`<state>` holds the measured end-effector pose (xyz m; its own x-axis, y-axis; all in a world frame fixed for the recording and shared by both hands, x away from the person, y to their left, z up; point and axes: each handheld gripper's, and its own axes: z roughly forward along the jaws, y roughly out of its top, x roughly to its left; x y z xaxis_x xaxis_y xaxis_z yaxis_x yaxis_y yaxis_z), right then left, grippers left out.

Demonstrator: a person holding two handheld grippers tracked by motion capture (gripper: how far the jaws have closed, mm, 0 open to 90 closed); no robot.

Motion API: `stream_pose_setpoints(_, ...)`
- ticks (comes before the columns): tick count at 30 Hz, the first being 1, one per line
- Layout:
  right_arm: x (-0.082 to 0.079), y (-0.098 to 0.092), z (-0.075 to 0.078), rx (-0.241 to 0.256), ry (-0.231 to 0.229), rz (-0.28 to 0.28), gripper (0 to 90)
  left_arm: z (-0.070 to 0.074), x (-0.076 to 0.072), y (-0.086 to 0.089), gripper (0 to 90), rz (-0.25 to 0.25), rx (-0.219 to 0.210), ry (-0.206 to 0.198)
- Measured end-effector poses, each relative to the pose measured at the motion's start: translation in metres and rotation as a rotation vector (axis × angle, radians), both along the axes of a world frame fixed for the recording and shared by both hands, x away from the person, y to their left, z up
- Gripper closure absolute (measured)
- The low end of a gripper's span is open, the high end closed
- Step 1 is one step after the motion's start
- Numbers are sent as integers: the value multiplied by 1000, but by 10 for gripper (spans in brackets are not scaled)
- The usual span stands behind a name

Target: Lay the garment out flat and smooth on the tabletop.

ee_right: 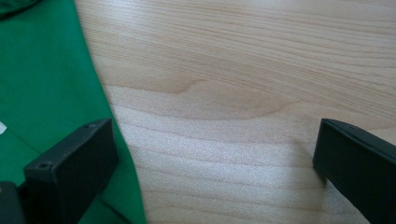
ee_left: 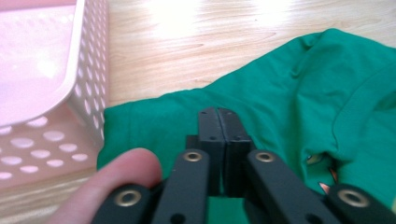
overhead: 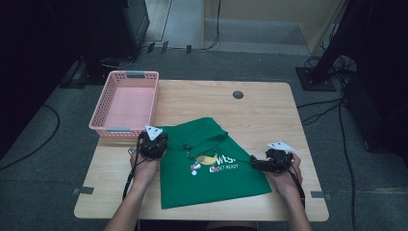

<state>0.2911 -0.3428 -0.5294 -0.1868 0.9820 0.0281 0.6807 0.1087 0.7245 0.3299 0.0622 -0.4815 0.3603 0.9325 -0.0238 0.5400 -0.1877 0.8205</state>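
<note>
A green T-shirt [overhead: 211, 168] with a printed front lies flat on the wooden table [overhead: 260, 110], its upper part folded over. My left gripper [overhead: 153, 144] sits at the shirt's upper left corner, beside the pink basket [overhead: 124, 129]. In the left gripper view its jaws [ee_left: 218, 116] are shut tight just above the green fabric [ee_left: 289, 102], and no cloth shows between them. My right gripper [overhead: 257, 164] is at the shirt's right edge. Its jaws [ee_right: 215, 158] stand wide open, one over the shirt's hem [ee_right: 42, 84], the other over bare wood [ee_right: 233, 70].
The empty pink perforated basket [ee_left: 88, 70] stands at the table's back left, close to my left gripper. A dark round grommet [overhead: 237, 94] sits near the table's far edge. Cables and dark stands are on the floor around the table.
</note>
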Motion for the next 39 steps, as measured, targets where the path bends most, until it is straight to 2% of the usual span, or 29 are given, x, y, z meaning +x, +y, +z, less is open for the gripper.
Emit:
stream_pose_setpoints(3, 0, 0, 0, 0, 0, -1, 0, -2, -7, -16, 655, -95, 42, -21)
stream_pose_setpoints(6, 0, 0, 0, -1, -1, -2, 0, -9, -7, -33, 561, -140, 77, 1)
stream_pose_setpoints(8, 0, 0, 0, -1, -1, -4, 0, -13, -4, -42, 512, -147, 96, 24)
stream_pose_setpoints(10, 0, 0, 0, -1, -1, -6, 0, -18, 0, -48, 472, -146, 87, 48)
stream_pose_setpoints(12, 0, 0, 0, -1, -1, -6, 0, -21, 3, -51, 409, -137, 56, 63)
stream_pose_setpoints(13, 0, 0, 0, -1, -1, -6, 0, -22, 4, -52, 409, -135, 46, 72)
stream_pose_setpoints(15, 0, 0, 0, -1, -1, -6, 0, -24, 6, -55, 417, -124, 53, 73)
stream_pose_setpoints(18, 0, 0, 0, -1, -1, -6, 0, -28, 8, -57, 572, -106, 55, 72)
stream_pose_setpoints(22, 0, 0, 0, -1, -1, -6, 0, -34, 11, -60, 765, -113, 59, 75)
stream_pose_setpoints(24, 0, 0, 0, -1, -1, -6, 0, -35, 13, -57, 822, -110, 38, 67)
stream_pose_setpoints(28, 0, 0, 0, -2, -1, -10, 0, -38, 21, -43, 851, -95, -96, 106)
stream_pose_setpoints(30, -1, 1, 0, -14, -9, -17, 0, -39, 24, -38, 854, -104, -142, 132)
stream_pose_setpoints(31, -3, 3, 1, -38, -28, -21, 15, -39, 25, -38, 853, -108, -151, 136)
stream_pose_setpoints(33, -9, 10, 2, -94, -84, -21, 123, -40, 25, -39, 853, -121, -140, 123)
stream_pose_setpoints(35, -12, 16, 3, -190, -127, -46, 243, -41, 25, -39, 853, -120, -146, 125)
stream_pose_setpoints(36, -12, 19, 5, -197, -134, -40, 243, -41, 25, -38, 852, -119, -155, 130)
stream_pose_setpoints(39, -15, 28, 15, -90, -161, 15, 253, -41, 25, -36, 851, -116, -170, 135)
